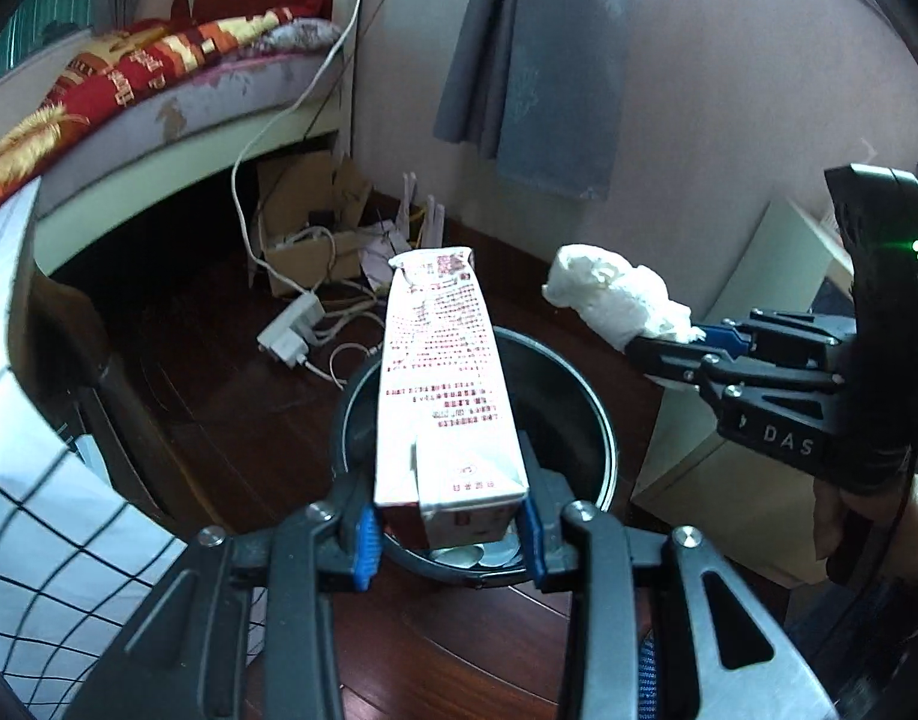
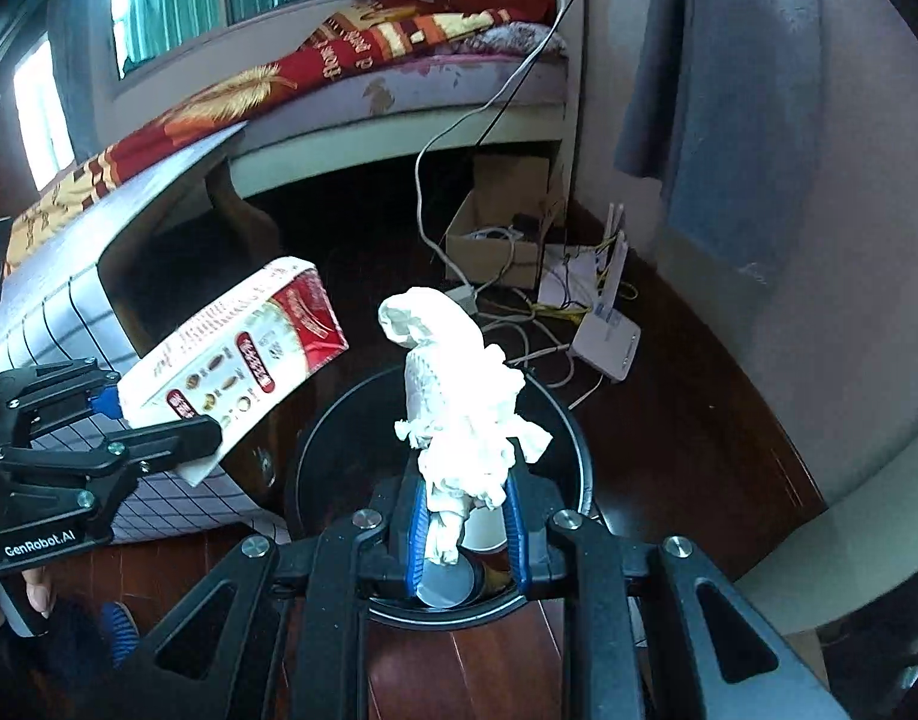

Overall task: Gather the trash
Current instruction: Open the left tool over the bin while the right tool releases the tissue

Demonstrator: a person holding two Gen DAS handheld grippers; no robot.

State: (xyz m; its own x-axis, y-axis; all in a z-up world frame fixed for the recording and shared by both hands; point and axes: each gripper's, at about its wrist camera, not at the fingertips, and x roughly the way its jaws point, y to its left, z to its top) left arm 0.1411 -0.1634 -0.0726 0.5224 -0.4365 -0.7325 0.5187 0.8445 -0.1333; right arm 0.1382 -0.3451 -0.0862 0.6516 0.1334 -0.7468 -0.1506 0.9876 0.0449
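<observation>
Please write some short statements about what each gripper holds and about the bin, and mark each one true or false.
1. The left gripper is shut on a drink carton. True.
2. The right gripper holds a plastic bottle. False: it holds a crumpled white tissue.
3. The black bin stands on a dark wooden floor. True.
4. The carton already lies inside the bin. False: it is held above the bin.
5. The bin is completely empty. False: some items lie at its bottom.

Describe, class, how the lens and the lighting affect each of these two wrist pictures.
Left wrist view: fisheye bends the bed edge into a curve, corners are black, and the carton in the left hand-held gripper is sharp. Right wrist view: the window glares, and the bright tissue wad loses detail above the dark bin.
</observation>
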